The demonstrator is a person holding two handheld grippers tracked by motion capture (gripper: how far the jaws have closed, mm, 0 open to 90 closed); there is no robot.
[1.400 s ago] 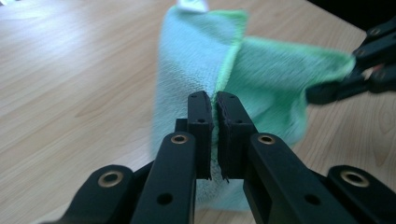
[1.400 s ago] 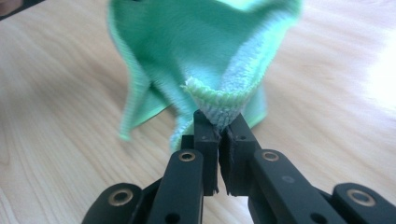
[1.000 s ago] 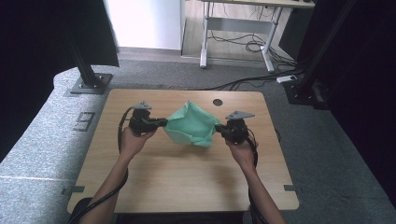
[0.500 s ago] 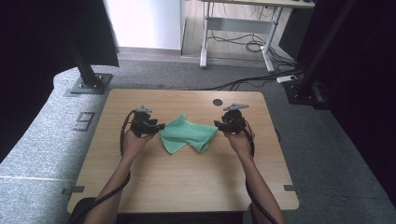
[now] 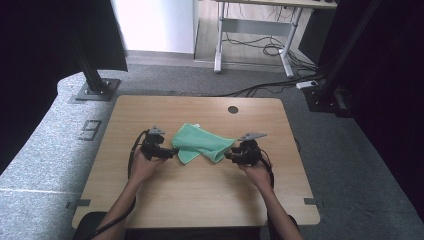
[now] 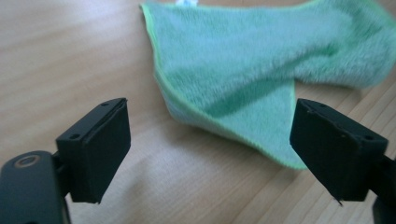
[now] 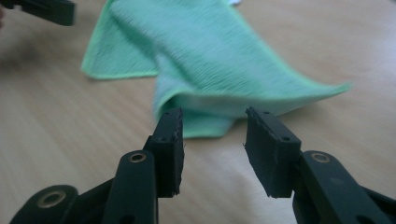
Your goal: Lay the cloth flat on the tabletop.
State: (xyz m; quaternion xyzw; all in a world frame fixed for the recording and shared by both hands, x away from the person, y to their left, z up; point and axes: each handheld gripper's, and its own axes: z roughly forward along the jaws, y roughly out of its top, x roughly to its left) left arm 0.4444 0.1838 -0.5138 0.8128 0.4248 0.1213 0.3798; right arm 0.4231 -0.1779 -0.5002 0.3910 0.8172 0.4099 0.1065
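High view: seen from above, a pale wooden table (image 5: 200,195) with rounded corners and a small round dark hole near its far edge. Lay crumpled at its middle, a green terry cloth (image 5: 200,142), folded unevenly into a rough wedge, one corner reaching toward each hand. Held just off the cloth's left corner, the left gripper (image 5: 170,152), black, with a grey three-cornered plate on top and a cable looping back along the forearm. Held at the opposite corner, the right gripper (image 5: 229,155), built the same. Grey speckled carpet all round, a white desk frame and loose cables beyond.

Left gripper view: stood wide apart, two blocky black jaws with flat matte pads, having just been opening, nothing pinched between them. Spread on the grained wood just ahead, the cloth (image 6: 261,70), soft and fuzzy in pile, with a brighter stitched hem curving along its near edge and a small white tag at the far edge.

Right gripper view: parted only narrowly, two black jaws with rough, serrated-looking pad faces, empty between them. Rested on the table just past their tips, the cloth's (image 7: 210,60) doubled fold, ribbed in texture, one pointed corner lifted and blurred at the right. Glimpsed at the top left corner, a dark jaw of the left gripper (image 7: 46,9).
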